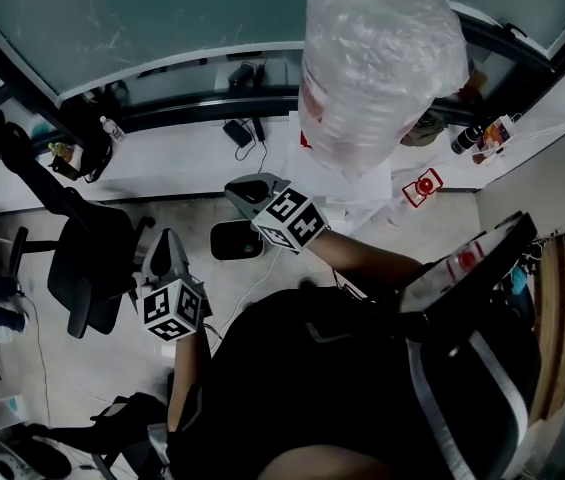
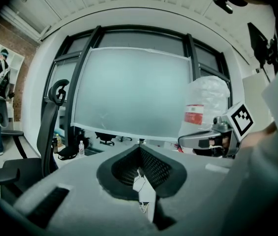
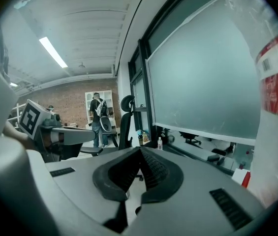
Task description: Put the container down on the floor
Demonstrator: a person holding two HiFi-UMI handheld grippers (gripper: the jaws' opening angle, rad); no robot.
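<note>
dark clothing [image 1: 362, 388] fills 6 o'clock. left gripper [image 1: 165, 241] at 8 o'clock: jaws closed, nothing between them. right gripper [image 1: 237, 190] near centre: jaws closed, empty. container [image 1: 382, 58] (clear plastic wrap, red label) stands at 1 o'clock by the window [image 1: 112, 18], near the right gripper, touched by neither.

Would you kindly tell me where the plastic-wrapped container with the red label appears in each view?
Head view: container at top centre.
Left gripper view: container right of centre.
Right gripper view: container at the far right edge.
Shared landmark: the black office chair, in all three.
</note>
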